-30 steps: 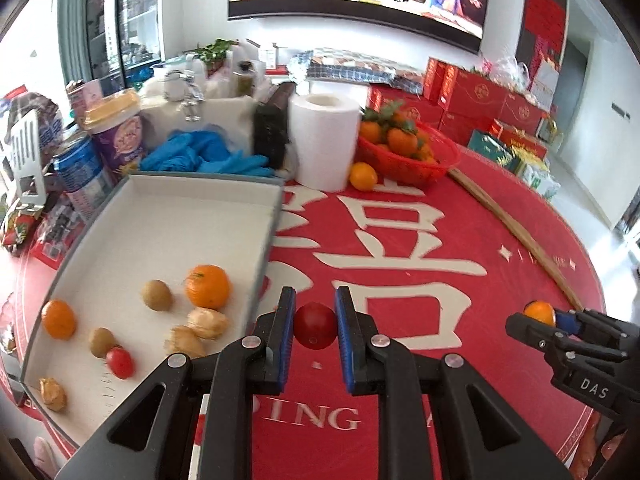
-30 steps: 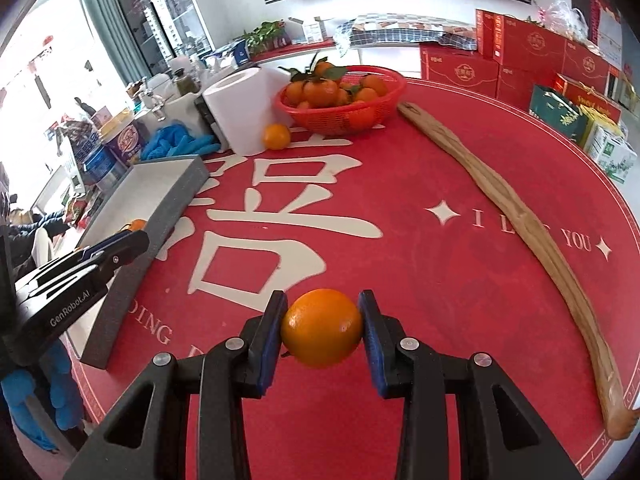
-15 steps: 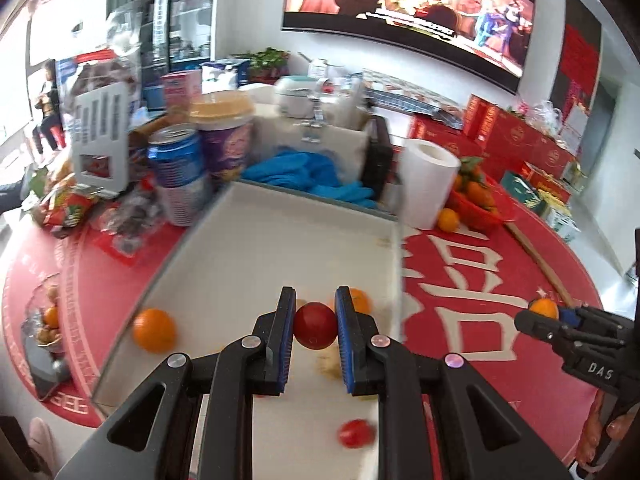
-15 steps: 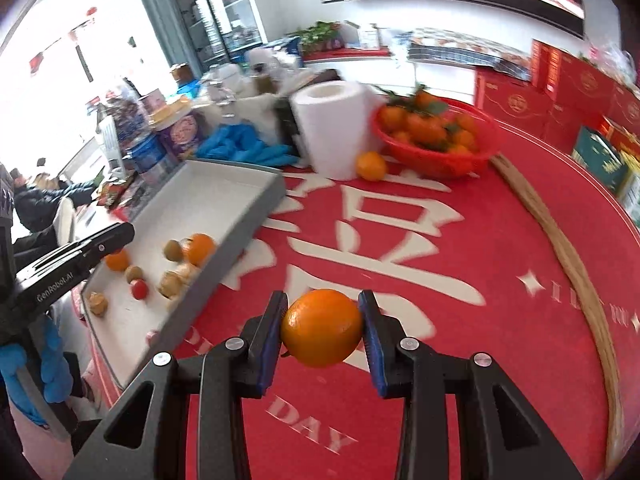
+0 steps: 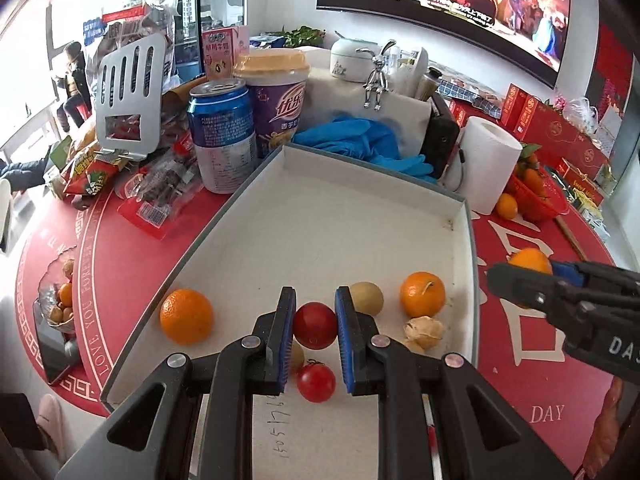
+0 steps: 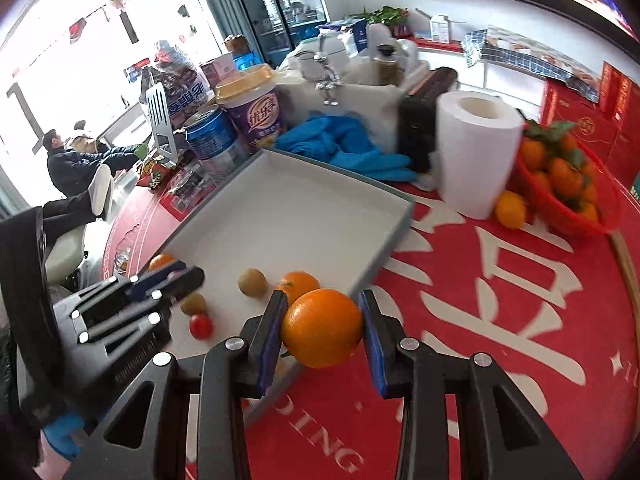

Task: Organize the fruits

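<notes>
Both grippers have swung from the red cloth toward the tray. The left gripper clamps a tomato above it; the right gripper clamps an orange at its edge. Best lower each onto bare tray floor before letting go, so neither rolls.

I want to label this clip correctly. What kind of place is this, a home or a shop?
Hard to say for certain; probably a small shop or a family's front room. A glass-door fridge stands at the back, a large screen hangs on the wall, and red gift boxes are stacked beside the round table.
</notes>
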`<state>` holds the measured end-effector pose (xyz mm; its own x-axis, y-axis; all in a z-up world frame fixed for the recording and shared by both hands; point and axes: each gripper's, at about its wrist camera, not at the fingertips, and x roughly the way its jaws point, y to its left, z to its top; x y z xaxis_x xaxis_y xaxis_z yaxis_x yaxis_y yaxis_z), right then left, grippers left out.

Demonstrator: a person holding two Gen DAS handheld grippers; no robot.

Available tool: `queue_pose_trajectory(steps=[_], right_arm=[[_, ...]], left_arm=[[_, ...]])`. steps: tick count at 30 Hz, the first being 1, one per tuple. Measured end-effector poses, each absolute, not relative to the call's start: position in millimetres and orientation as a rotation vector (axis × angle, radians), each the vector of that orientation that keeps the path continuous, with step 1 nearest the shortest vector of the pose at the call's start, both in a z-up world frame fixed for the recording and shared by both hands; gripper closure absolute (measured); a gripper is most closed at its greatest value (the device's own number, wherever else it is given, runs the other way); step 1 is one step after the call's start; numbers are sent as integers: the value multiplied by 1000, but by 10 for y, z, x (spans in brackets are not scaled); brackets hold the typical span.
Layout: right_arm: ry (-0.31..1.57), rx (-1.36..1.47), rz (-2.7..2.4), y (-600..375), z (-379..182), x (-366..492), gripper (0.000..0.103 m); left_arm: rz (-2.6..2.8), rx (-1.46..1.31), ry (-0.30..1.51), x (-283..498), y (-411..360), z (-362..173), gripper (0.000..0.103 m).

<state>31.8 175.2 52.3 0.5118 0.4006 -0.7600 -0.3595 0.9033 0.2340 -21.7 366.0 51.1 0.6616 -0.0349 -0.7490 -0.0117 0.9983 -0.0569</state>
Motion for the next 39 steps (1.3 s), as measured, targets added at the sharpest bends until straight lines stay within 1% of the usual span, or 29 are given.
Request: queue_pose_trajectory(steps=[5, 12, 18, 19, 20, 21, 22, 23, 24, 25, 28, 29, 30, 31, 32, 33, 39], right_arm=[[937, 34, 471, 1955, 458, 485, 65], [1011, 20, 475, 2099, 202, 605, 65], [997, 8, 473, 2107, 323, 647, 65], [997, 5, 475, 2127, 337, 655, 65], [997, 1, 479, 2149, 351, 667, 65], [1000, -5, 484, 2177, 360, 674, 64], [1003, -7, 489, 2188, 368, 684, 60], [1007, -10, 493, 2209, 380, 691, 37], [1005, -13, 494, 2224, 388, 690, 14], [995, -14, 492, 2232, 406, 685, 9], [957, -32, 486, 2231, 501, 636, 7], [958, -35, 484, 2229, 522, 631, 7], [964, -32, 479, 2216, 544, 626, 7], [970, -30, 474, 2197, 557, 619, 7], [976, -31, 464, 2176, 570, 611, 5], [982, -34, 454, 2155, 578, 602, 0], [990, -72, 410, 2010, 582, 478, 0]], left_arm=[[-2, -59, 864, -172, 3676, 445, 81], [-4, -47, 886, -177, 3677, 348, 81], [13, -37, 895, -158, 3660, 310, 79], [17, -36, 898, -157, 3655, 303, 77], [17, -34, 902, -155, 3649, 294, 64], [19, -35, 903, -154, 3646, 291, 39], [29, -34, 900, -164, 3646, 293, 26], [41, -33, 882, -188, 3650, 310, 16], [48, -27, 863, -215, 3653, 332, 16], [51, -22, 861, -222, 3655, 342, 16], [53, -35, 894, -212, 3679, 354, 14], [63, -39, 904, -205, 3693, 354, 9], [77, -37, 911, -204, 3703, 353, 0], [87, -36, 909, -214, 3713, 356, 0], [92, -37, 902, -227, 3722, 365, 0], [92, -40, 896, -241, 3730, 377, 0], [93, -52, 886, -292, 3740, 434, 0]])
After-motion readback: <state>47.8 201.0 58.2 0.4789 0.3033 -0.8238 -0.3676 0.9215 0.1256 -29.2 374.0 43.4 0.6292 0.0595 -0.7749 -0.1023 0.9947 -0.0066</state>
